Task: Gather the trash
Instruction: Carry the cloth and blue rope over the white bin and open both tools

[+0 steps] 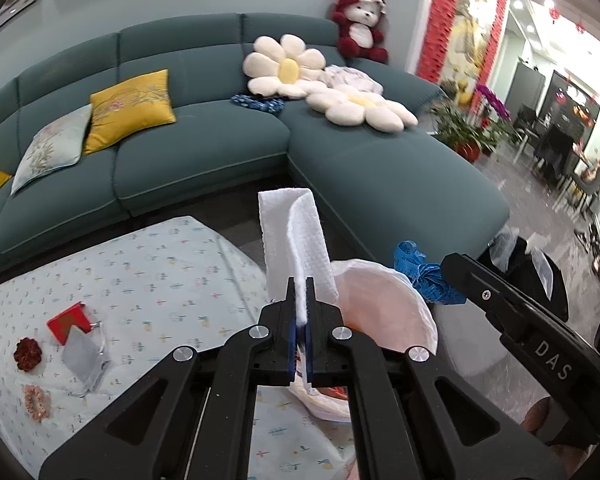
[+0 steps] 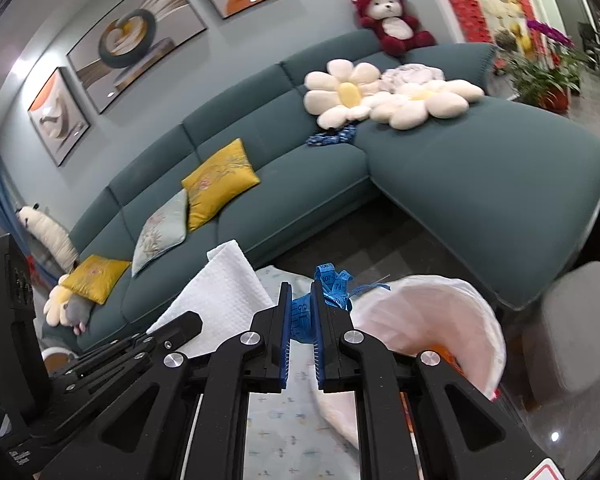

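We've got the left claw [image 1: 300,284] clamped on a white paper towel [image 1: 296,240] and the right claw [image 2: 302,300] pinching a blue tape measure [image 2: 334,284], both above the tabletop's [image 1: 160,272] right edge beside the white-lined bin [image 2: 440,316].

A home living room: teal sectional sofa [image 2: 340,184], cushions, framed wall art [image 2: 136,40].

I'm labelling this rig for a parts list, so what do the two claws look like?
Both the left claw and the right claw are matte black scissor-style linkages with round silver pivot bolts and blue ribbed pads lining the fingers. Seen from the left camera, the right one carries white letters, DAS.
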`<state>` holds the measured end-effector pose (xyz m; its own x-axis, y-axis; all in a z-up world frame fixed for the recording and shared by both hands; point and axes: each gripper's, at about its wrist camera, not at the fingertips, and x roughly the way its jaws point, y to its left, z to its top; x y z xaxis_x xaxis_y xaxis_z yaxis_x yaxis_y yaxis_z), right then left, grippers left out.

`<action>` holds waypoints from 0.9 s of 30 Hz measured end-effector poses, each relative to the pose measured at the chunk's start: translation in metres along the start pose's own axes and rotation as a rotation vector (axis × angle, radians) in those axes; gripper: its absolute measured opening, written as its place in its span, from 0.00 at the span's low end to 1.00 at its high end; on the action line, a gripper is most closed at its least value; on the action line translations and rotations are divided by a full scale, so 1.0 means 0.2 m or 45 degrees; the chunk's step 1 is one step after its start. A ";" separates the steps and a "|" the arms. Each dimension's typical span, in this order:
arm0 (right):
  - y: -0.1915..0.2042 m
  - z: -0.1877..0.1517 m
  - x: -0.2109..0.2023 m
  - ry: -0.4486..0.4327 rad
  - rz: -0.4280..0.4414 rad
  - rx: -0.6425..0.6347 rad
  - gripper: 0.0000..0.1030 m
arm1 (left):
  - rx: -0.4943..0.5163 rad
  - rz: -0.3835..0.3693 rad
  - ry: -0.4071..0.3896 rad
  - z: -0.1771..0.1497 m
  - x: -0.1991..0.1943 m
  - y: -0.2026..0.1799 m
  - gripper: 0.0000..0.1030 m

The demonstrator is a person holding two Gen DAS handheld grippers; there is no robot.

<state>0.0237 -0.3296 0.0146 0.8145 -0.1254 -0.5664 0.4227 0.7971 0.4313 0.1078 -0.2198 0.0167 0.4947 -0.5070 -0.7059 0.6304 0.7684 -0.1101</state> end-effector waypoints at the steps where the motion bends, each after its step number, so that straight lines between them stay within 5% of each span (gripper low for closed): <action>1: -0.02 0.00 0.00 0.000 -0.005 0.008 0.09 | 0.010 -0.005 0.007 0.00 0.01 -0.02 0.02; 11: -0.17 -0.02 0.00 0.004 -0.042 0.049 0.10 | 0.035 -0.017 0.055 -0.01 0.09 -0.14 0.08; 13: -0.17 -0.02 -0.01 -0.007 -0.053 0.047 0.17 | 0.028 -0.005 0.049 -0.01 0.08 -0.15 0.35; 15: -0.18 -0.02 -0.01 -0.009 -0.049 0.050 0.19 | 0.026 0.013 0.022 -0.01 0.07 -0.15 0.44; 27: -0.12 -0.02 -0.06 -0.029 -0.038 0.037 0.33 | 0.013 0.022 0.012 -0.01 0.03 -0.12 0.44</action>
<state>0.0032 -0.3450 0.0079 0.8099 -0.1627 -0.5635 0.4582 0.7753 0.4346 0.0948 -0.2418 0.0136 0.4999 -0.4900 -0.7141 0.6280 0.7729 -0.0907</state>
